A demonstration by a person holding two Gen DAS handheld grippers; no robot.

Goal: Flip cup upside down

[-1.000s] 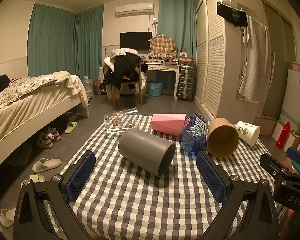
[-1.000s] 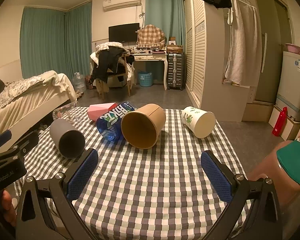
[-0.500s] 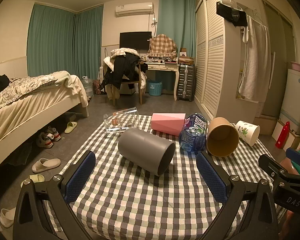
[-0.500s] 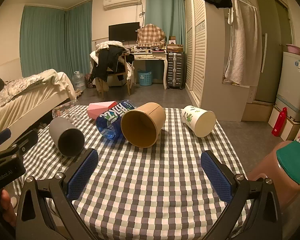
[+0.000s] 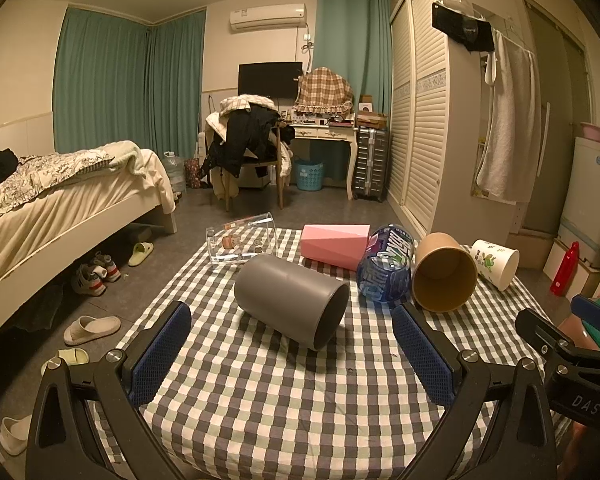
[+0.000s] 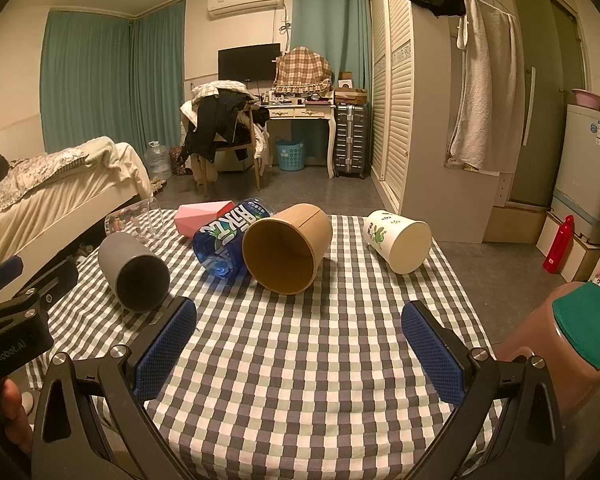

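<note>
Left wrist view: the grey cup (image 5: 291, 303) is lying on its side on the checked tablecloth (image 5: 300, 400), mouth facing me and to the right, centred ahead of my left gripper (image 5: 292, 354). Both my grippers are holding their fingers spread wide, gripping nothing. Risk: a cylinder on cloth is likely rolling if nudged by one pad first, toward the blue bottle (image 5: 386, 266) and brown paper cup (image 5: 444, 276). Right gripper (image 6: 300, 346) is hovering apart.

Home bedroom: bed (image 5: 60, 200), wardrobe (image 5: 420, 120), desk (image 5: 324, 136).
</note>
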